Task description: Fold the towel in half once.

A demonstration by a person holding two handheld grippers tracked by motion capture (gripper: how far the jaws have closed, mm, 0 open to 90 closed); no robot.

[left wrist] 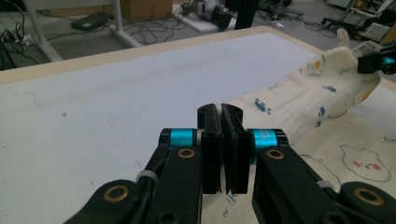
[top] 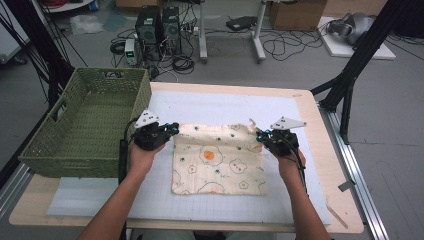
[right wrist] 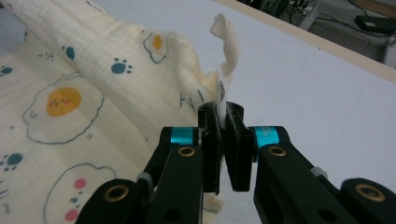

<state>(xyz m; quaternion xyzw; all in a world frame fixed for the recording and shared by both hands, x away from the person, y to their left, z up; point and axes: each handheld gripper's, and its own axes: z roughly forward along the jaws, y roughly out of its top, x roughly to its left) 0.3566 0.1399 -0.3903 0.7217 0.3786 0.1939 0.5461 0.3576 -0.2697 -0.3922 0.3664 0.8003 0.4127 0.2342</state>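
One cloth, two grippers seemingly clamped.

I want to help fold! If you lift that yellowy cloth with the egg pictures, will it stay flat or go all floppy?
Probably floppy: the cream printed cloth bunches and curls where the right gripper pinches its corner. It looks thin and light, so the rest would likely sag and drape.

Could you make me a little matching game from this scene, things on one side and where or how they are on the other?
Things:
1. green basket
2. printed cloth
3. right claw
4. computer towers

Places or states:
A. on the floor beyond the table
B. shut on a cloth corner
C. on the table's left edge
D. spread on the white mat, between the two claws

Pairs: 1-C, 2-D, 3-B, 4-A
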